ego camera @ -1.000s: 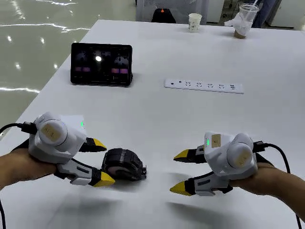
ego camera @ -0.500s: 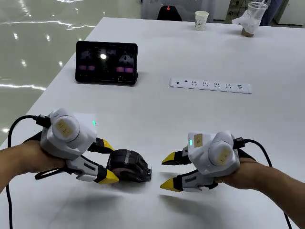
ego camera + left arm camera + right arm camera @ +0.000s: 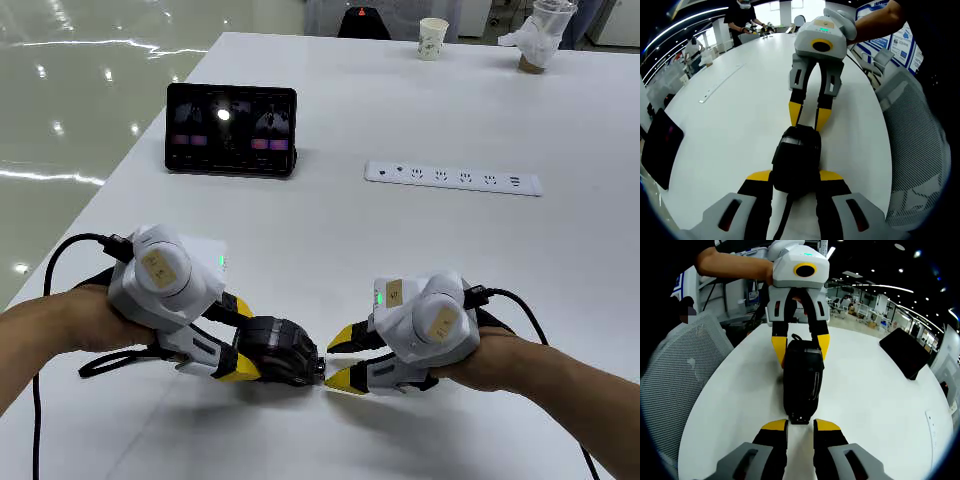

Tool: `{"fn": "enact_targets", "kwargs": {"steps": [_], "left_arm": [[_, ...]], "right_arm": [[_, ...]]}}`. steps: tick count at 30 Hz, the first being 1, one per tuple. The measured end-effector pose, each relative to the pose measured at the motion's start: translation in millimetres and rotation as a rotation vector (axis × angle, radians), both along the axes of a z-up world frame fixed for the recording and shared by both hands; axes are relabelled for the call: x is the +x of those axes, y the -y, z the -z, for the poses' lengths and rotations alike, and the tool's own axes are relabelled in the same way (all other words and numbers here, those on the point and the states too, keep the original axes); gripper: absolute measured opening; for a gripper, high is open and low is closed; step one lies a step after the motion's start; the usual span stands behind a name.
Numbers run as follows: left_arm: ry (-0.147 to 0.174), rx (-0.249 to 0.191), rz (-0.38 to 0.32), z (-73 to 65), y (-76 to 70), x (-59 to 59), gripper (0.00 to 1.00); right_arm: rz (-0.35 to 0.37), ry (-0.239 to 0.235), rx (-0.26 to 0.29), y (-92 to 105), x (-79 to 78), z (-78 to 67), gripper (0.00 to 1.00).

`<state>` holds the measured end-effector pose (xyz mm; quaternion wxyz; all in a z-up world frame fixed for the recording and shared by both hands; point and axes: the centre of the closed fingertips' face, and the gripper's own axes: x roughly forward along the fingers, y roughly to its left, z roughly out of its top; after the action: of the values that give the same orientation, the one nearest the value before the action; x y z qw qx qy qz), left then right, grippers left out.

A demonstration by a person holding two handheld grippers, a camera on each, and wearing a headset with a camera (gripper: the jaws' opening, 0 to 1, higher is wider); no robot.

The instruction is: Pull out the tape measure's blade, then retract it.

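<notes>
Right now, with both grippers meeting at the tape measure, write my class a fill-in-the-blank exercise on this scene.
The left gripper clamps the black ____ on the white table. The right gripper sits at that tool's front end, its jaw tips coloured ____. In the head view, the power strip lies to the ____ of the tablet.
Missing words: tape measure; yellow; right.
</notes>
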<state>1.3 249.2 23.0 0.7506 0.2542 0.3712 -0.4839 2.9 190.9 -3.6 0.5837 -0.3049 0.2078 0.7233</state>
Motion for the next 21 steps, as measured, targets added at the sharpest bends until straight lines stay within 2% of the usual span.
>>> {"fn": "enact_targets", "kwargs": {"steps": [7,9,15,21], "left_arm": [[0.002,-0.008,0.021,2.8,-1.7,1.3,0.27],[0.004,-0.009,0.022,3.2,-1.9,1.6,0.27],[0.003,-0.015,0.032,3.4,-1.6,1.5,0.26],[-0.002,-0.025,0.029,2.9,-0.8,0.6,0.26]], "right_arm": [[-0.021,-0.009,-0.01,-6.2,-3.3,5.5,0.13],[-0.026,0.002,-0.016,-6.5,-3.0,6.8,0.13],[-0.004,-0.017,-0.013,-5.7,-2.4,6.8,0.11],[-0.01,-0.001,-0.013,-5.6,-2.5,6.9,0.09]]}}
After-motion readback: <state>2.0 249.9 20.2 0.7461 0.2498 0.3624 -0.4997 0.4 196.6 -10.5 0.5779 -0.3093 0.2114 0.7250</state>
